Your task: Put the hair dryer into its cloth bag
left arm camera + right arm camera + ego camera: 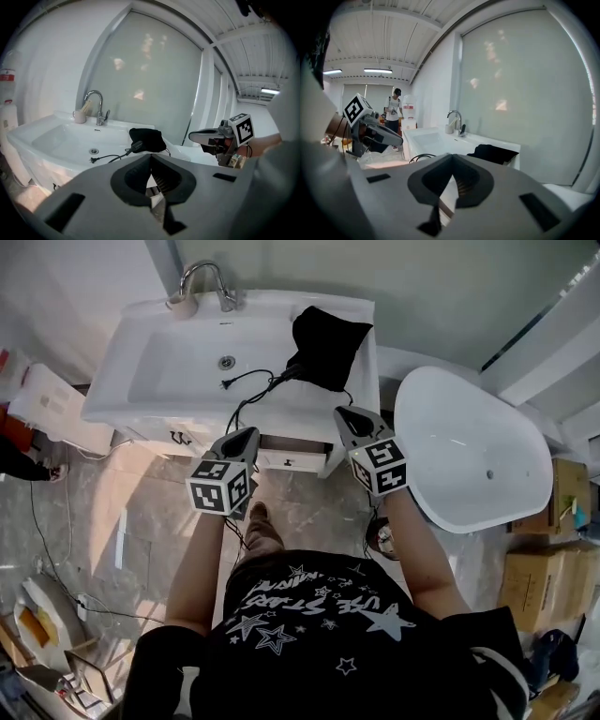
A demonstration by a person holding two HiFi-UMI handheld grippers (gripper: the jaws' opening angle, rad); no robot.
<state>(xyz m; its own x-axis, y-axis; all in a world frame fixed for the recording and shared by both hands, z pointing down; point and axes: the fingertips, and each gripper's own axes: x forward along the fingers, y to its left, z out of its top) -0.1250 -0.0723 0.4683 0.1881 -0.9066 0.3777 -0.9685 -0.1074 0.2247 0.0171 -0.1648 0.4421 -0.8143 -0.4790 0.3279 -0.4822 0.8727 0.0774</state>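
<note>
At the upper left of the head view stands a white ceramic washbasin [169, 371], with a curved chrome faucet [202, 277] and a small beige cup [180, 304] on its back rim. A thin black power cord [248, 395] lies in the bowl, its plug [226, 383] near the drain, and runs right into the mouth of a black cloth bag [326, 345]. The bag sits slumped on the right end of the basin's rim. Of the hair dryer only this cord shows; its body cannot be seen.

Below the basin, at centre, the grey left gripper [251, 432] hangs in the air in front of the basin's edge. Its jaws are pressed together with nothing between them. To its right, the right gripper [342, 412] is just below the bag and apart from it, jaws likewise closed and empty.

Further right is a white oval bathtub [412, 427], and brown cardboard boxes [539, 582] stand at the right edge.
</note>
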